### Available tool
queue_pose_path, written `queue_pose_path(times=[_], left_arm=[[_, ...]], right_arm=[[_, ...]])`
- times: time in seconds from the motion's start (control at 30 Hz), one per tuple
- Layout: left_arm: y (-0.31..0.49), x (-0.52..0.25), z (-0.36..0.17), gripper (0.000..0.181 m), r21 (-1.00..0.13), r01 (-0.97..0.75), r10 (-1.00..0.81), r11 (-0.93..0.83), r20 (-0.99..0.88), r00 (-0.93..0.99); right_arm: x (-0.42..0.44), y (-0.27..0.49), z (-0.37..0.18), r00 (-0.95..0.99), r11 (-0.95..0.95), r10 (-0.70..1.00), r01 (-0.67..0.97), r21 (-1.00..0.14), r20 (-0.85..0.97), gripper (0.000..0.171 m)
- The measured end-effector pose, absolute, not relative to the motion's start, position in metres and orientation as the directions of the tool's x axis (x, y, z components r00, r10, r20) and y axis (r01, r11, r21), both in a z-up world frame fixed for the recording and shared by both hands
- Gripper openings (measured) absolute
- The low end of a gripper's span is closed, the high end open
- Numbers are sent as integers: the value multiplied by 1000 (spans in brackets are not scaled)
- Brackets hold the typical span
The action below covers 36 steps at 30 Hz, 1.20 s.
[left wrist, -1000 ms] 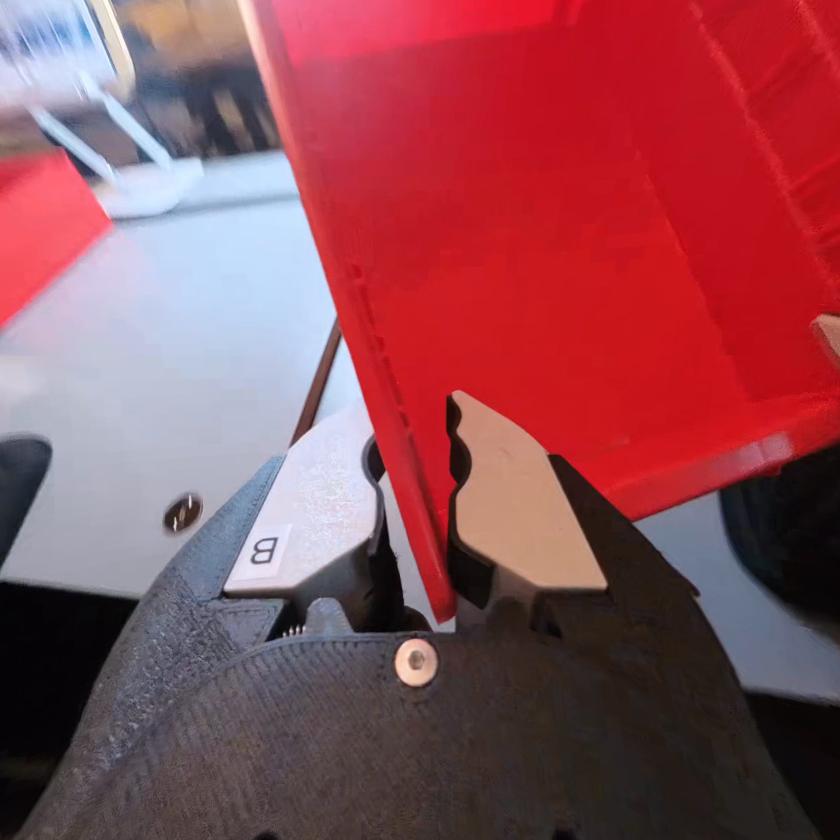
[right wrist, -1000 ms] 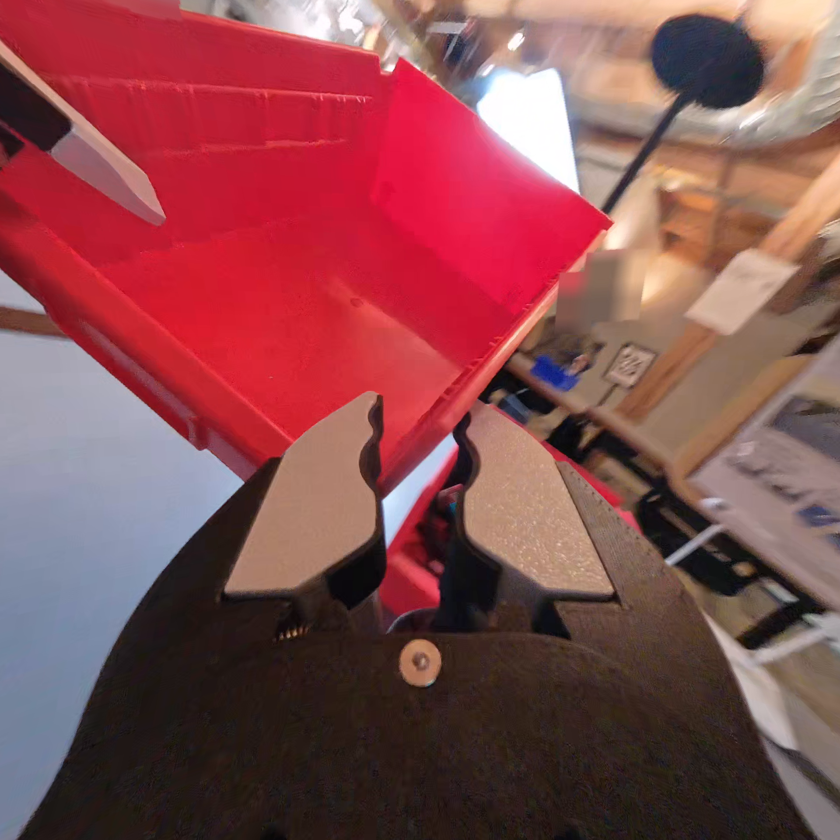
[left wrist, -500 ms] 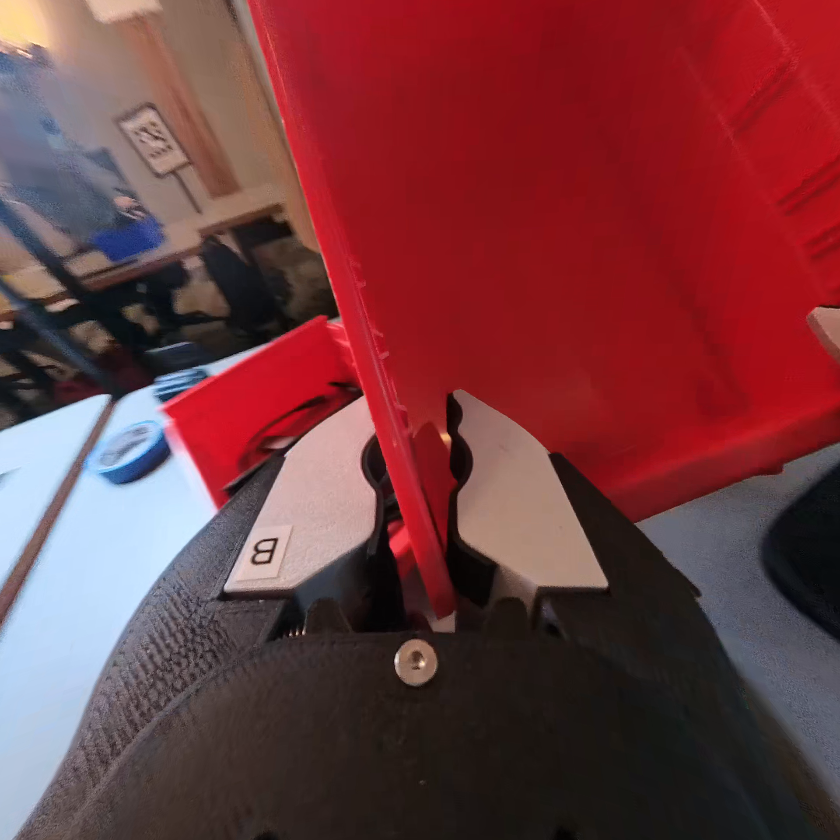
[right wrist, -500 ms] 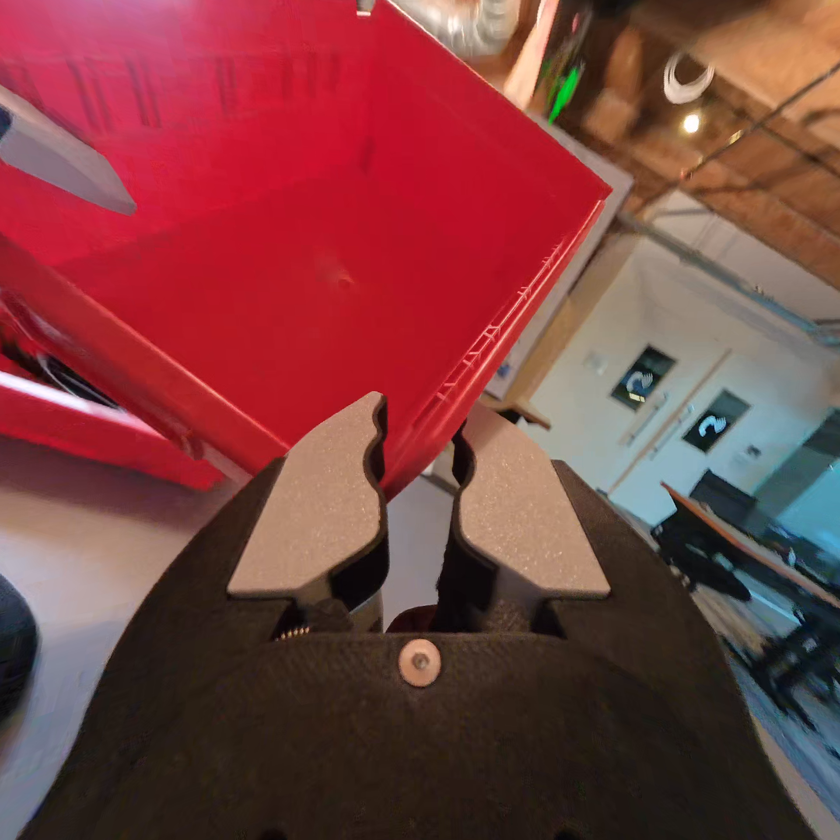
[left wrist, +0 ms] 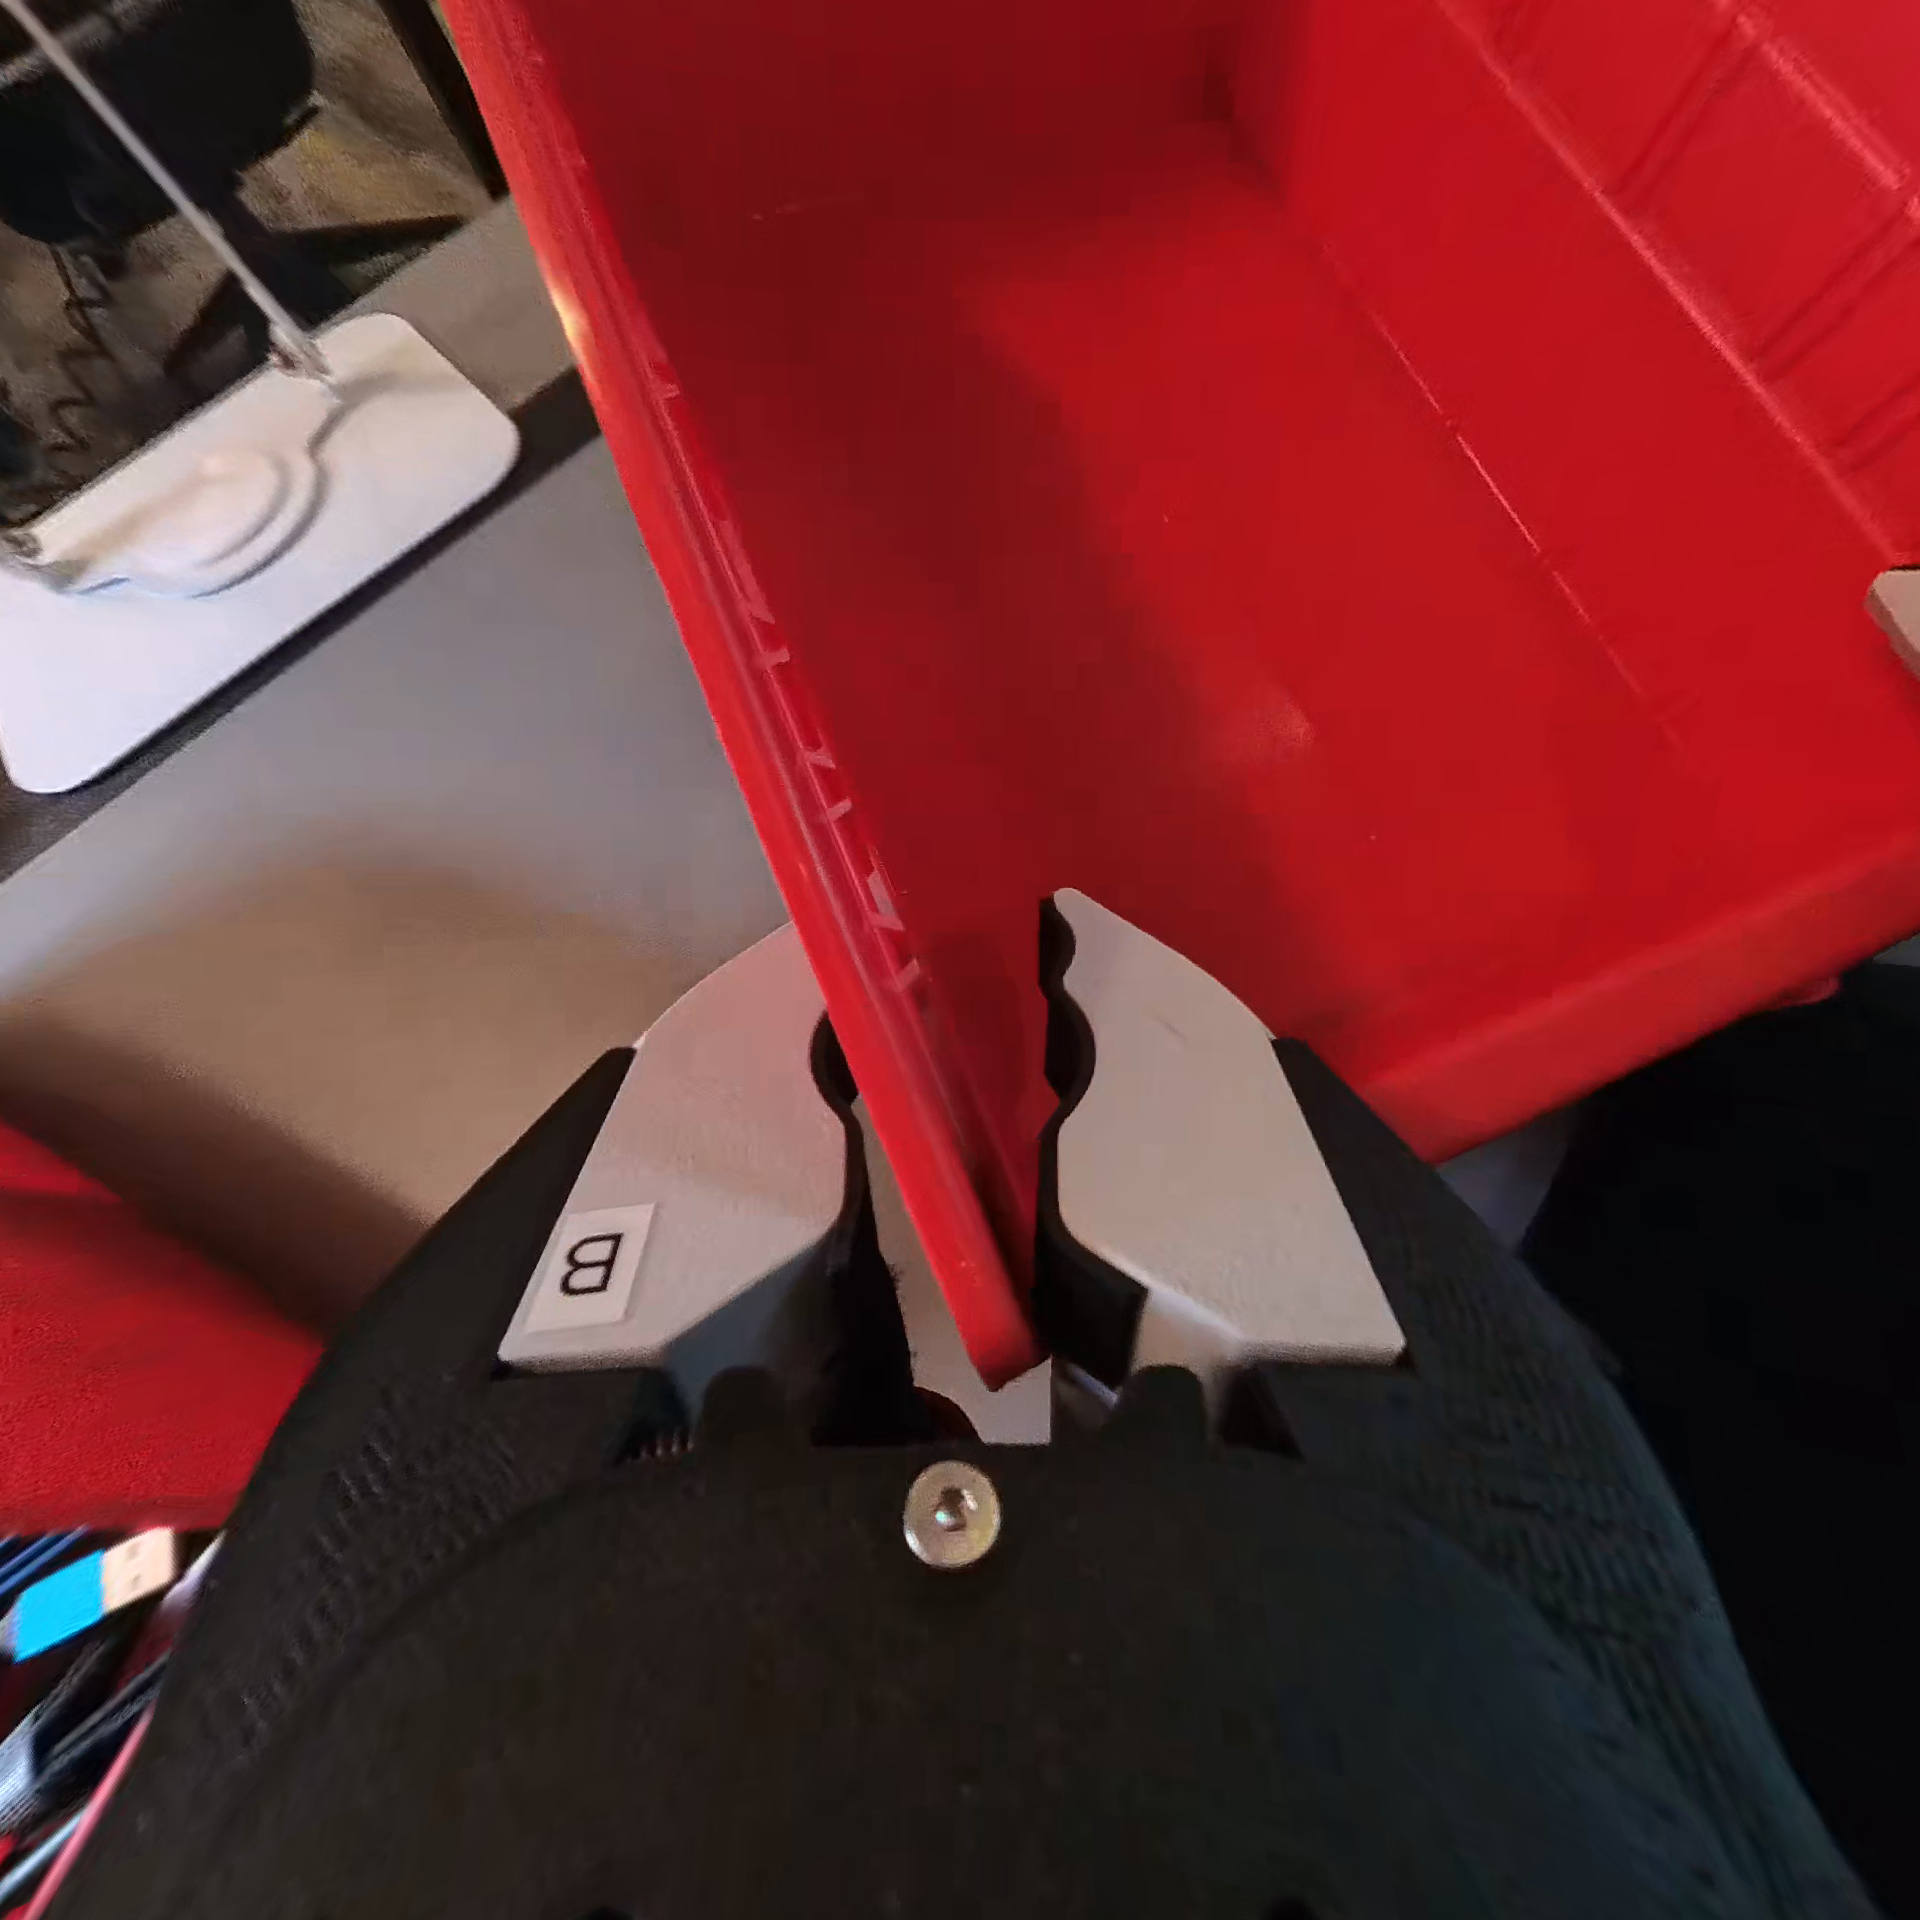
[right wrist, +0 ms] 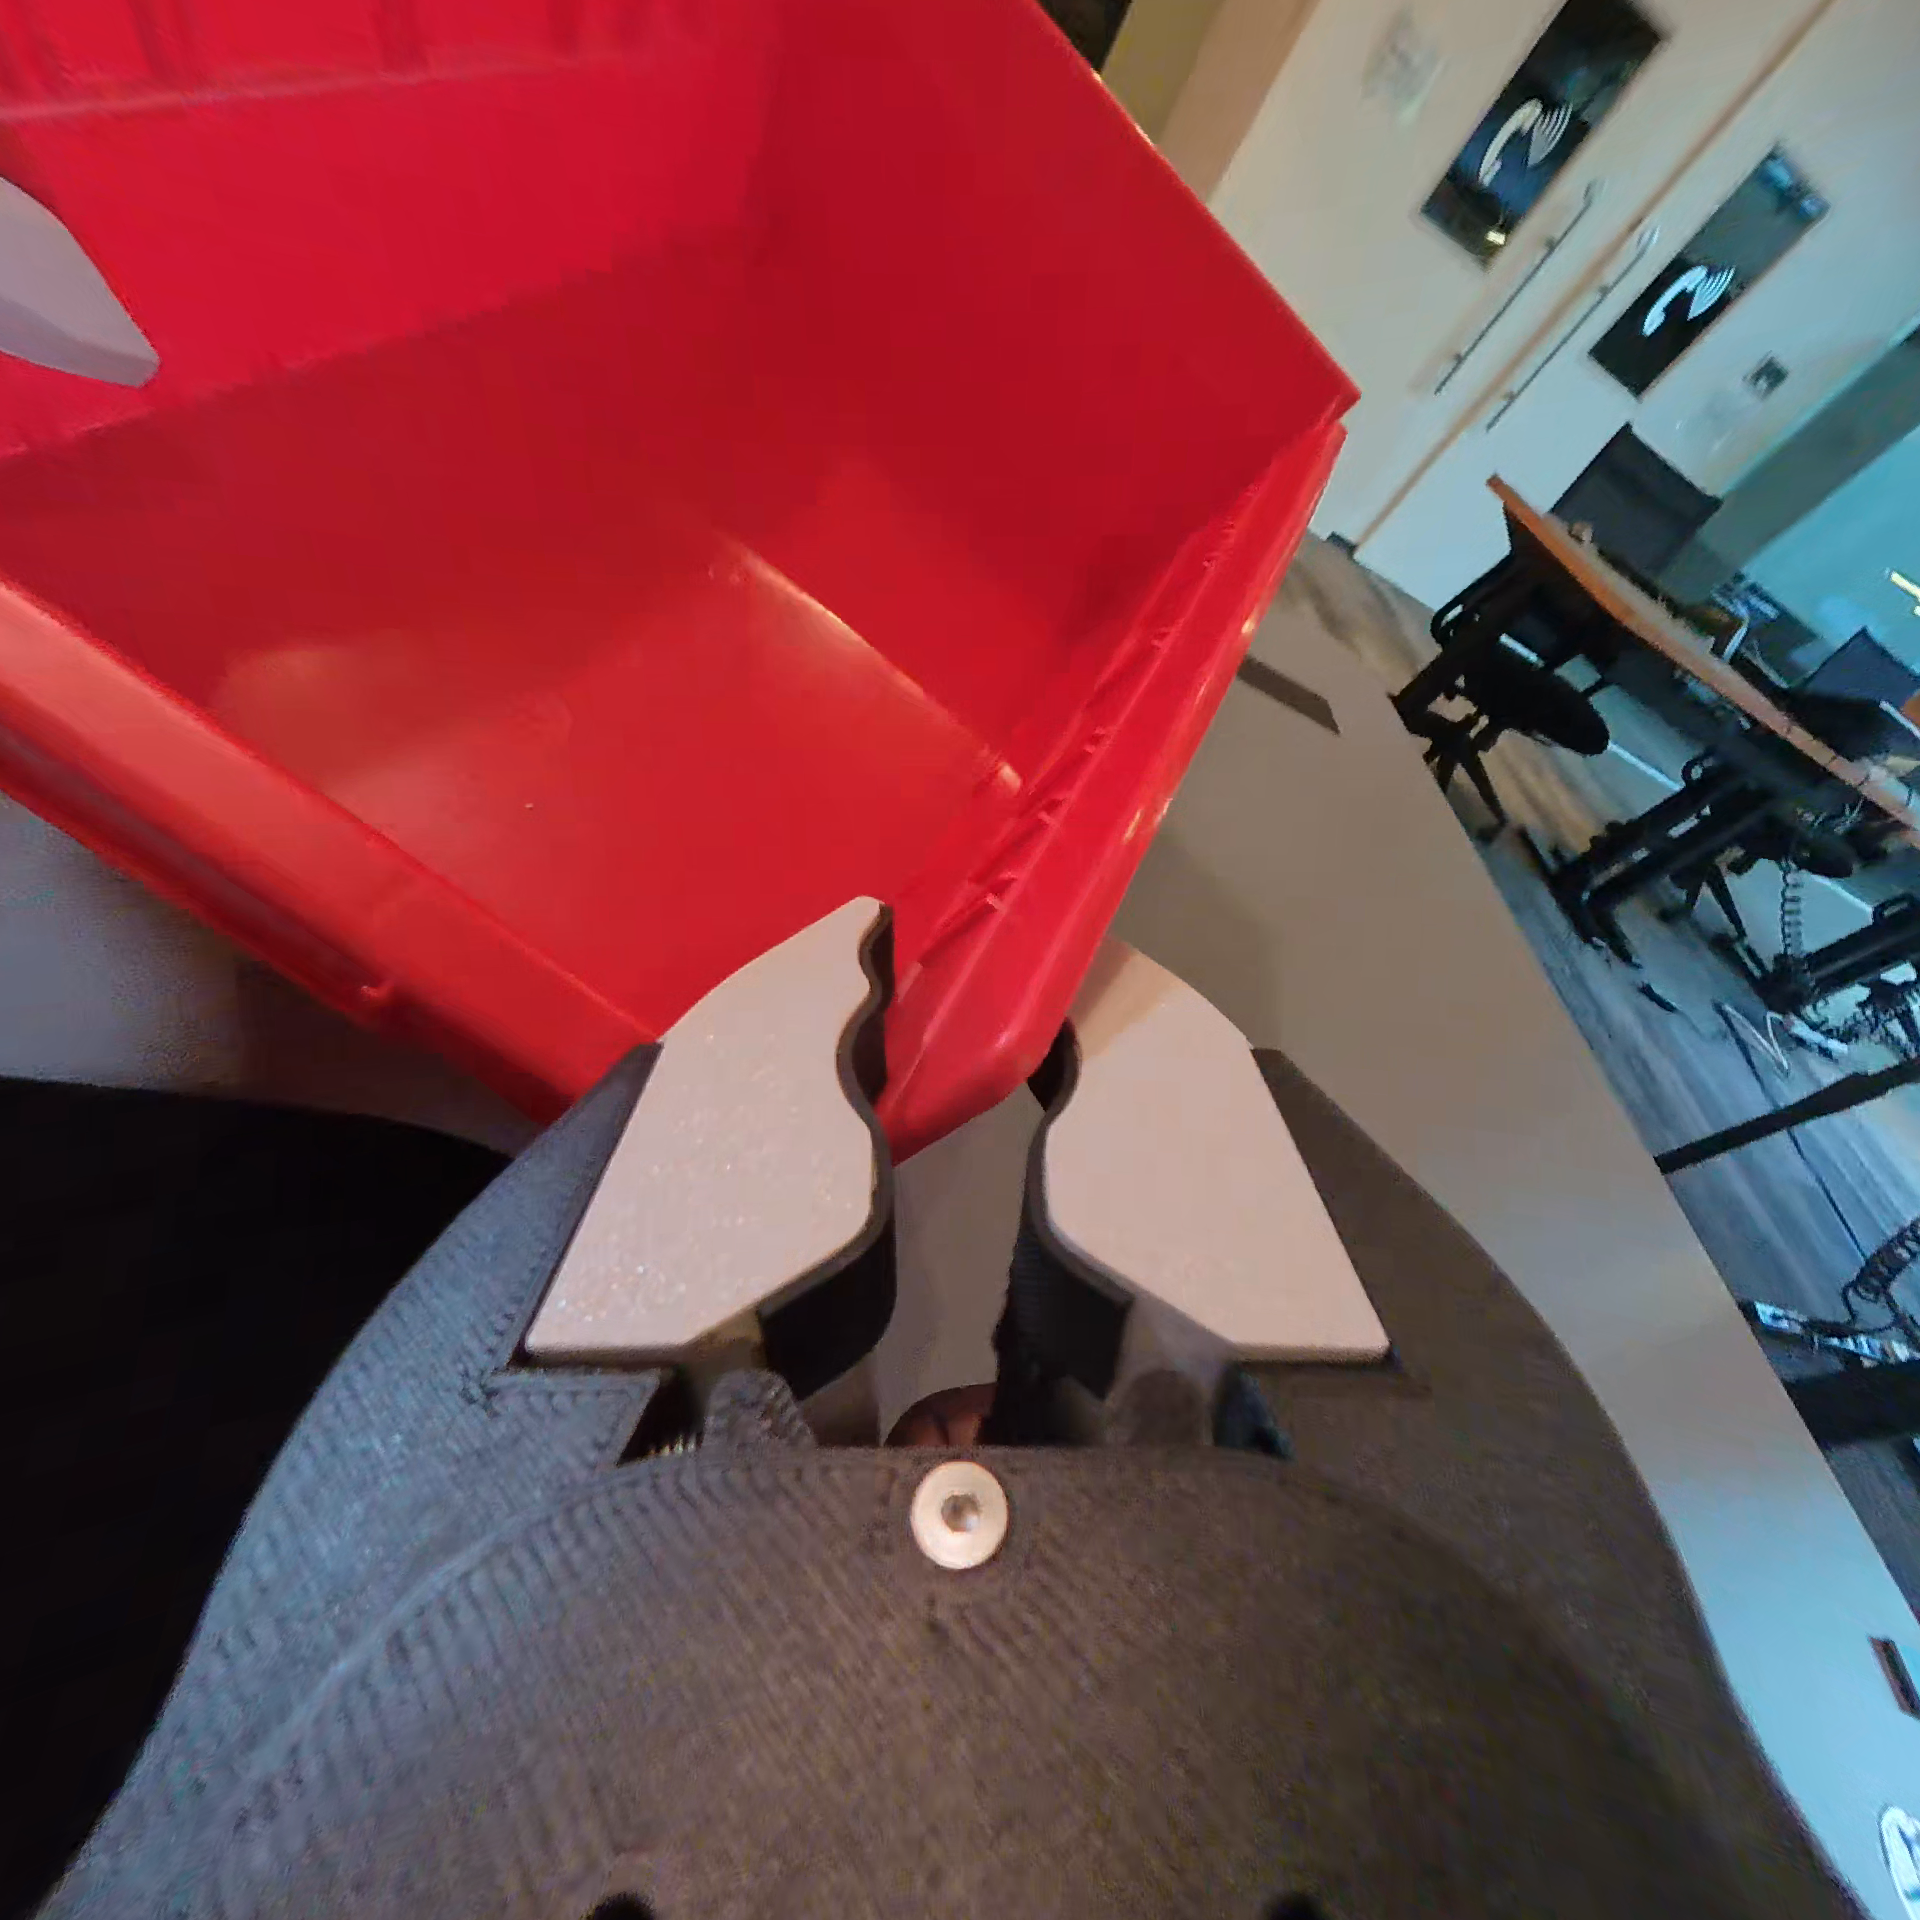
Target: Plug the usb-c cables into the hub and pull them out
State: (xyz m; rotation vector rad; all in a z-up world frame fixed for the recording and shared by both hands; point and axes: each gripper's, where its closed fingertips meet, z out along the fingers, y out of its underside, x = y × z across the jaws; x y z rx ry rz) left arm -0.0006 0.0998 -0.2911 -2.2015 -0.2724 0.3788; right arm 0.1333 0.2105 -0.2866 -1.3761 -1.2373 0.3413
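View swings from room back down to grey table (left wrist: 436, 748) | my left tongs (left wrist: 940, 1049) and right tongs (right wrist: 977, 1029) each clamp a wall of the red bin (right wrist: 582, 582) | white stand (left wrist: 208, 540) on table, desks (right wrist: 1704, 665) behind.

Bright daylight, glossy glare on red plastic, blurred backgrounds, wide-angle edge distortion

Bright red bin (left wrist: 1299, 520), plain and glossy inside, black ridged left gripper (left wrist: 940, 1039) with matte grey fingers (left wrist: 1195, 1174), black-on-white sticker (left wrist: 587, 1264), dark grey right gripper (right wrist: 977, 997) with speckled grey fingers (right wrist: 727, 1164), grey table (left wrist: 395, 790), white stand base (left wrist: 208, 540), second red bin (left wrist: 94, 1351)
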Motion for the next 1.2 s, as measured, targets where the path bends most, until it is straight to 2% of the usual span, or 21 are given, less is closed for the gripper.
queue_pose_path(times=[0.3, 0.5, 0.6, 0.67, 0.77, 0.83, 0.9, 0.97, 1.13, 1.2], left_arm=[[118, 9, -305, 34, -798, 119, 307, -591, -86, 948], [115, 13, -302, 41, -807, 23, 275, -590, -174, 946], [110, 17, -294, 45, -832, -3, 265, -554, -180, 947], [104, 20, -281, 52, -848, -30, 254, -530, -192, 948], [82, 26, -258, 61, -880, -80, 223, -468, -205, 953], [60, 20, -250, 65, -881, -103, 232, -462, -231, 945], [33, 6, -258, 66, -844, -113, 242, -524, -274, 931], [3, -14, -273, 66, -789, -119, 262, -602, -336, 905], [-61, -53, -319, 66, -652, -114, 231, -750, -419, 878], [-68, -61, -317, 57, -664, -158, 227, -731, -454, 862]], right_arm=[[141, 225, -291, 384, 208, 835, 442, -873, 393, 23], [143, 229, -284, 406, 222, 814, 442, -869, 415, 20], [145, 226, -269, 425, 246, 813, 371, -896, 399, 30], [144, 218, -251, 422, 275, 824, 283, -919, 377, 54], [139, 186, -216, 363, 403, 831, 129, -906, 422, 76], [132, 158, -208, 270, 481, 830, 95, -872, 487, 70], [118, 127, -233, 37, 496, 858, 199, -846, 512, 58], [110, 103, -271, -182, 491, 871, 371, -788, 457, 73], [91, 94, -309, -316, 650, 755, 483, -588, 575, 60], [83, 92, -318, -350, 676, 729, 501, -540, 588, 49]])
